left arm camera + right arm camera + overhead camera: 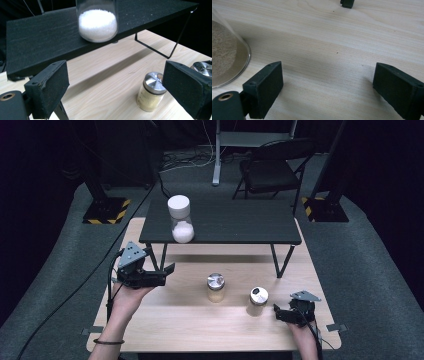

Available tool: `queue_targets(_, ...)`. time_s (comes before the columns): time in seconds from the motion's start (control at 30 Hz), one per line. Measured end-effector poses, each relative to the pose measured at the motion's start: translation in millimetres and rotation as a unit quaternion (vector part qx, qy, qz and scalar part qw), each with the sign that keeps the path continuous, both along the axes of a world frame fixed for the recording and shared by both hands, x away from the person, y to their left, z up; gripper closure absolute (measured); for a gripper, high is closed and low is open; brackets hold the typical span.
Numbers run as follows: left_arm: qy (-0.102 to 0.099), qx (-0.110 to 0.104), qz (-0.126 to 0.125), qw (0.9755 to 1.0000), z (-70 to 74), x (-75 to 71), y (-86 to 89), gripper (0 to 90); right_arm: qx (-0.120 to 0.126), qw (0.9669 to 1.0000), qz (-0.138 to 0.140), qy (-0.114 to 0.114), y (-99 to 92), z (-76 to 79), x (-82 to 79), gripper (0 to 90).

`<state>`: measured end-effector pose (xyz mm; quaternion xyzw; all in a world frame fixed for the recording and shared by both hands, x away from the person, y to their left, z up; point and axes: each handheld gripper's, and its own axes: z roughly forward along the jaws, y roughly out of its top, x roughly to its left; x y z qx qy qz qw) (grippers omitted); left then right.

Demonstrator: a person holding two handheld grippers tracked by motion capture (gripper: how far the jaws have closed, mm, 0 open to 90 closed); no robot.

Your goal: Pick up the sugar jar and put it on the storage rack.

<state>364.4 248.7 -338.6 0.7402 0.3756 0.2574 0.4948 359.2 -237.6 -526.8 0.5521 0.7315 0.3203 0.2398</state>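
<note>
**benchfan:** So what's the layout? Biggest thing first.

**tabletop_tom:** Light wooden table, with a black shelf on thin legs standing across its far half. On the shelf's front left edge there's a tall jar with a white lid and white grains in the bottom.

**benchfan:** And down on the wood?

**tabletop_tom:** Two small metal-capped jars. The middle jar holds yellowish powder, the right-hand jar sits near it, not touching.

**benchfan:** Grippers?

**tabletop_tom:** Left gripper hangs in the air just below the shelf's left front, jaws spread wide, nothing between them, aimed toward the middle jar. Right gripper sits low at the table's right, just beside the right-hand jar, jaws also spread and empty.
</note>
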Motion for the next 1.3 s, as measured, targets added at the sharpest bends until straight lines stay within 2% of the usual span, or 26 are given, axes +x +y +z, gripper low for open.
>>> queue_targets(0.37,0.003,-0.008,0.0,1.0,-17.9,-11.0,5.5,7.2,0.0,1.0,0.0,0.0,0.0,0.0,0.0,8.5)
queue_targets(0.47,-0.001,0.004,0.005,1.0,-21.8,-14.7,6.2,7.3,0.0,1.0,0.0,0.0,0.0,0.0,0.0,8.5)
queue_targets(0.57,0.002,0.0,0.006,1.0,-28.3,-16.7,8.3,7.3,0.0,1.0,0.0,0.0,0.0,0.0,0.0,8.5)
queue_targets(1.07,0.01,0.008,0.01,0.9999,-57.1,-27.2,16.4,7.2,0.0,1.0,0.0,0.0,0.0,0.0,-0.2,8.5)
queue_targets(1.2,0.005,-0.006,0.01,0.9999,-63.1,-30.0,20.8,6.8,0.0,1.0,0.0,0.0,0.1,0.0,-0.2,8.5)
queue_targets(1.3,0.005,-0.008,0.014,0.9998,-68.5,-30.9,22.7,6.5,0.0,1.0,0.0,0.0,0.1,0.0,-0.2,8.5)
